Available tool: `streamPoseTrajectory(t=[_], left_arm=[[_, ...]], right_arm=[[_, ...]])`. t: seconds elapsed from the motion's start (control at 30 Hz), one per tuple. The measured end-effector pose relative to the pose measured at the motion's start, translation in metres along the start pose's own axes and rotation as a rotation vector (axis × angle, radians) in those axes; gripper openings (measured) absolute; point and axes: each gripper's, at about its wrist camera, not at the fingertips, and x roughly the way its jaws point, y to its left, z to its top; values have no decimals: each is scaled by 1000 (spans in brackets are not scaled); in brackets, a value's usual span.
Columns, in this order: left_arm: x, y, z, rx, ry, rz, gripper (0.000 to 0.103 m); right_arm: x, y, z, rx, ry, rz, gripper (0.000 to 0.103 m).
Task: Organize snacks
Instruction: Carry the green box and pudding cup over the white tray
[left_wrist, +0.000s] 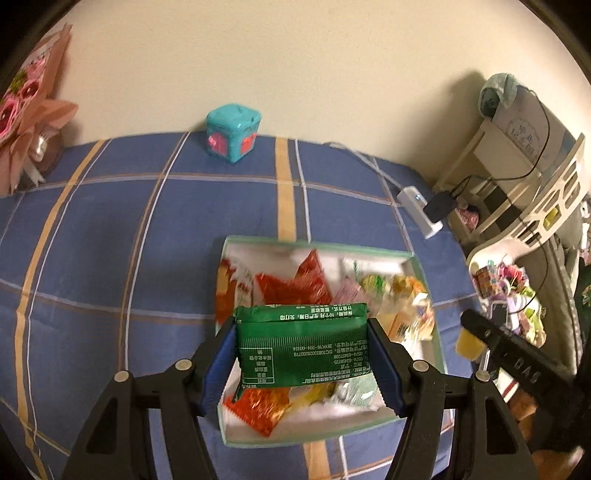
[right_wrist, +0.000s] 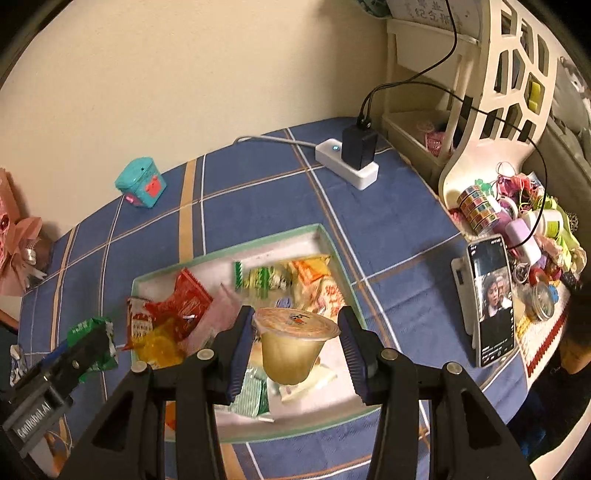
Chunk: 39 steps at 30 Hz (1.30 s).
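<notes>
Left wrist view: the left gripper (left_wrist: 302, 354) pinches a green foil snack packet with white print (left_wrist: 301, 345) across its width, both blue-padded fingers (left_wrist: 221, 363) pressed to its side edges. The packet hangs above the shallow white cardboard box with a pale green rim (left_wrist: 441, 354), hiding the middle of the box; the loose red, orange and yellow wrappers (left_wrist: 295, 284) below are blurred and unreadable. The packet's print is small, inverted Chinese text with a table; no brand can be made out. At the right edge, a black finger of the right gripper (left_wrist: 469, 341) is cut off, with a yellow object between its tips. The blue plaid cloth (left_wrist: 110, 258) lies bare to the left of the box, up to a teal cube-shaped toy with red patches (left_wrist: 232, 133) by the wall.

Right wrist view: the right gripper (right_wrist: 295, 347) clamps a clear plastic jelly cup with an orange-printed lid (right_wrist: 295, 341) just under its rim, over the box's near half. The lid's marking is too small to read. The left gripper appears at lower left, part cut off, lettered "GenRobot.AI". A white power strip with a black adapter (right_wrist: 349, 158) sits beyond the box. Right of the box, a propped phone with a lit screen (right_wrist: 491, 299) stands near the cloth's edge.
</notes>
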Motion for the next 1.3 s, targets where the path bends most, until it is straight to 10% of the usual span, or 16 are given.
streamPoseTrajectory(t=[1.3], left_arm=[[73,55,-22,-118,184,-4,70]], right_arm=[[88,-33,-22,63,168,-92,48]])
